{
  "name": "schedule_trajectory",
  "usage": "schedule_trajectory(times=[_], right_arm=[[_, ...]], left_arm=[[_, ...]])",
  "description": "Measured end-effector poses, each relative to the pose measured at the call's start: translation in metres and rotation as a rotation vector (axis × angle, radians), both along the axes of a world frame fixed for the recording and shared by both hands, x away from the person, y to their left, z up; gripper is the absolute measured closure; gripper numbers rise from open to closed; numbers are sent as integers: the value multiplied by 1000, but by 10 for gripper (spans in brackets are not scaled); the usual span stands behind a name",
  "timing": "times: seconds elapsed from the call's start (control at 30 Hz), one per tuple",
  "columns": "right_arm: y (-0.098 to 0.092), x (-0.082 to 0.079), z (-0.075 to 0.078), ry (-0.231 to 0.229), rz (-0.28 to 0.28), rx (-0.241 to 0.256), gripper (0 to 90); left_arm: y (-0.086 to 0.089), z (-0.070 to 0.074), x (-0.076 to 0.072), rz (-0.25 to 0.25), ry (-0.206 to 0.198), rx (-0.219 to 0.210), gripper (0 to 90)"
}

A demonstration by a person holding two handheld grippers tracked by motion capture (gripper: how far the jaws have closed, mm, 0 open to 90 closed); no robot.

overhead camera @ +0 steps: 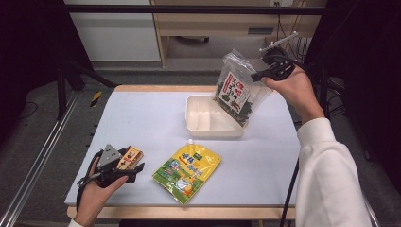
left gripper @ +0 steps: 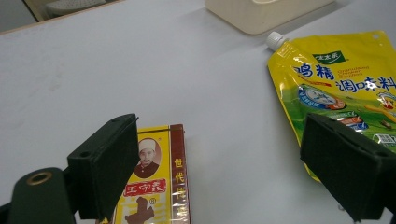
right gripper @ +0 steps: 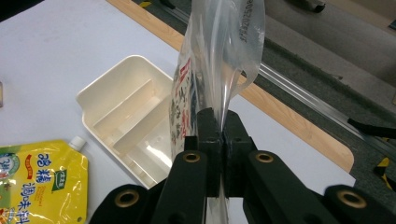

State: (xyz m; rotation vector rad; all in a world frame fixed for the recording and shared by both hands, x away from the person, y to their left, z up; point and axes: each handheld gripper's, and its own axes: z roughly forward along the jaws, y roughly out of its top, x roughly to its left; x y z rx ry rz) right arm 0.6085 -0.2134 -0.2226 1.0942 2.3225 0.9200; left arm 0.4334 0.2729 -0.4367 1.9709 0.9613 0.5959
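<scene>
White table (overhead camera: 142,118) — right hand-held gripper (overhead camera: 259,75) clamps seaweed bag (overhead camera: 235,92), long axis tilted over tray (overhead camera: 191,124); left hand-held gripper (overhead camera: 135,171) jaws apart.

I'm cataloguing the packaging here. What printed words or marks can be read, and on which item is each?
"鸡精" and "调味料": large characters on the yellow spouted pouch; its green logo and small print are too small to read.
"王守义": red band on the small yellow box, with "世代" on its dark side strip.
Clear bag shut in the right gripper: red and white label, too blurred to read.
</scene>
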Motion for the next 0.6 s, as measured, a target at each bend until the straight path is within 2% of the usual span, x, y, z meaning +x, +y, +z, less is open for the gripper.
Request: schedule_trajectory(times=[0.13, 0.3, 0.37, 0.4, 0.6], right_arm=[[5, 0, 2, 6, -4, -18, 887], [19, 6, -4, 64, -3, -73, 887], [21, 8, -7, 75, -4, -72, 886], [22, 12, -13, 91, -9, -71, 886], [15, 15, -22, 109, -7, -37, 883]], left_arm=[[0, 0, 0, 1, 0, 1, 114], [1, 0, 0, 2, 2, -1, 114], [1, 1, -1, 4, 2, -2, 114], [2, 1, 0, 4, 0, -3, 114], [2, 0, 0, 3, 4, -3, 114]])
